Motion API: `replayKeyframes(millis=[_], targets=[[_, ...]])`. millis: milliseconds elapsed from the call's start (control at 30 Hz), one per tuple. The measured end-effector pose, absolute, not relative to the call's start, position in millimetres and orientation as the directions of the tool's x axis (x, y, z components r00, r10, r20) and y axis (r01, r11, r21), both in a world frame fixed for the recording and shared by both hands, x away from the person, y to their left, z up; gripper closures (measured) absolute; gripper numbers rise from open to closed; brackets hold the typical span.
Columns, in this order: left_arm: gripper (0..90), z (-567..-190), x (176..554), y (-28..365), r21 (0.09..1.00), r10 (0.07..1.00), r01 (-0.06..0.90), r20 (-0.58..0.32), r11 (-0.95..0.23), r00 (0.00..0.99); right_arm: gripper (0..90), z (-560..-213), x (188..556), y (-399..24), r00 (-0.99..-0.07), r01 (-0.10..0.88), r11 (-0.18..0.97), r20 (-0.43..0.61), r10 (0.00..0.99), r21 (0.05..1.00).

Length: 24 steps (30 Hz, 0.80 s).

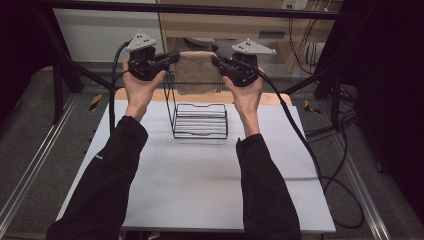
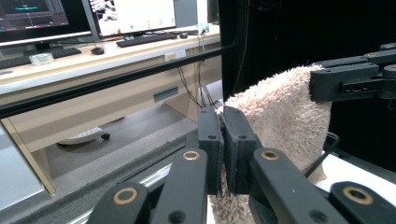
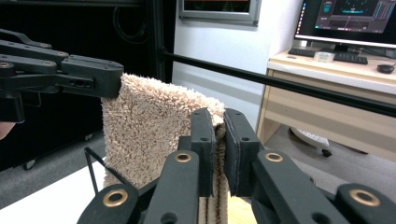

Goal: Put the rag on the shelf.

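The towel (image 1: 199, 72) hangs in the air between the two hands, stretched flat across the far side of the table (image 1: 200, 185), its long top edge running straight from one gripper to the other. The left gripper (image 1: 172, 57) has its jaws clamped on the towel's upper left corner, and the right gripper (image 1: 216, 60) is clamped the same way on the upper right corner – in each gripper view the folded pile is pinched tight between the two black pads. Right beneath the cloth stands the black wire rack (image 1: 199, 112), with its tall back frame rising behind its low slatted tray; the towel's lower half hangs in front of or against that top bar, and I cannot tell whether it touches. Both hands are equally near the rack, one to each side of it, so the drape looks like a job for both at once – the bar lies parallel to the towel's top edge. The rack's upright wires and the trailing cables (image 1: 300, 135) are all that could snag
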<state>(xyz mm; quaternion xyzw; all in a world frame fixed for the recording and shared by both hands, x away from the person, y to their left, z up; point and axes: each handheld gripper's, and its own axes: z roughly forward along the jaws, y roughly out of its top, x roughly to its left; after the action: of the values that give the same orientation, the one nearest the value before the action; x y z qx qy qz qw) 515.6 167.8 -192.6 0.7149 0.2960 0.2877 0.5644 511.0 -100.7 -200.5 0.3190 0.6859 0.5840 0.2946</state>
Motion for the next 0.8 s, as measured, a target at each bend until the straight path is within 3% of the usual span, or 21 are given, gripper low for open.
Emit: replayKeyframes(millis=[800], targets=[[86.3,-209,499,170,0.972,0.712,0.099,0.084,-0.212,0.697,82.7,-221,501,-107,-0.654,0.119,0.122,-0.015,0.757,0.985]])
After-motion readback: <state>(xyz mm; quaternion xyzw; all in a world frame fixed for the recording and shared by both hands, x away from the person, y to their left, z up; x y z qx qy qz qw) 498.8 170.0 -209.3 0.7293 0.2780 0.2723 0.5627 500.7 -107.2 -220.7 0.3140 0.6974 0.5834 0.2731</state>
